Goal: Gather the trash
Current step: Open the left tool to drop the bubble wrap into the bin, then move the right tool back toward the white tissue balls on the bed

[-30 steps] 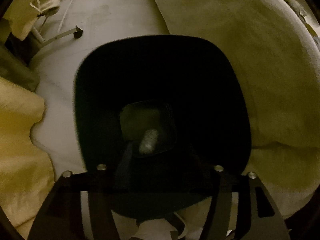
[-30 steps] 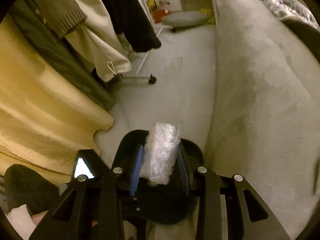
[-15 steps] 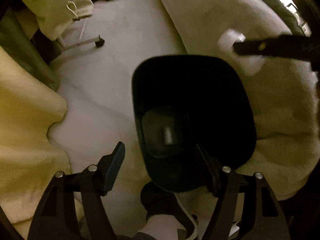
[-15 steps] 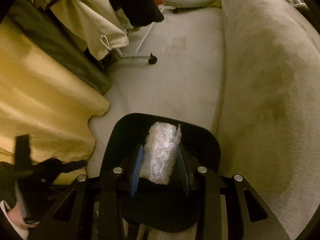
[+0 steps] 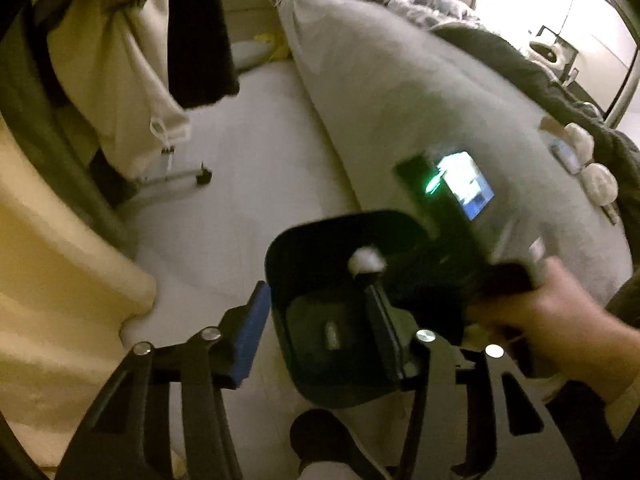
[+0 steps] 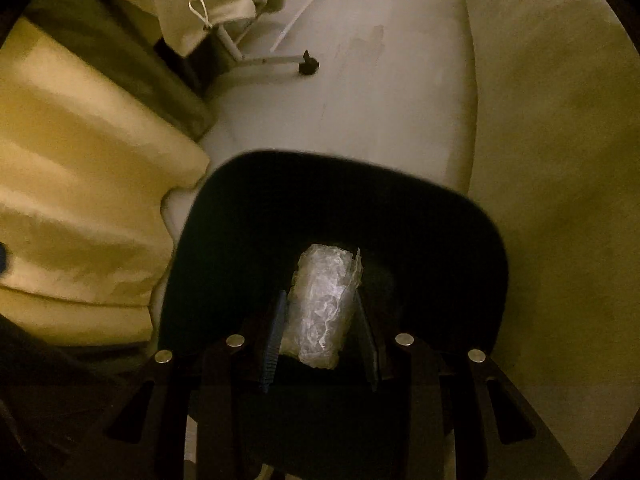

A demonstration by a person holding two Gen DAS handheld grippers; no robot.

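Note:
A black trash bin [image 5: 320, 248] stands on the pale floor, with a small pale scrap [image 5: 332, 334] on its bottom. My left gripper [image 5: 316, 336] hovers above the bin's left rim. Its jaws are closing, nothing is gripped, and the blue pad [image 5: 250, 336] sits outside the wall. My right gripper [image 6: 320, 320] is shut on a crumpled wad of clear plastic wrap [image 6: 324, 308], low over the bin's [image 6: 340, 208] mouth. In the left wrist view that wad [image 5: 366, 260] shows over the bin, and a hand [image 5: 540, 312] holds the right gripper.
A grey bed cover [image 5: 440, 120] bulges along the right of the bin. A yellow blanket [image 5: 48, 280] hangs on the left. A clothes rack's wheeled foot [image 5: 204, 178] rests on the floor beyond, with garments hanging above it. A dark-socked foot [image 5: 328, 436] stands right before the bin.
The left gripper has risen and tilted up away from the bin, and its jaws have widened, then narrowed. The right gripper has sunk toward the bin with the plastic still in it.

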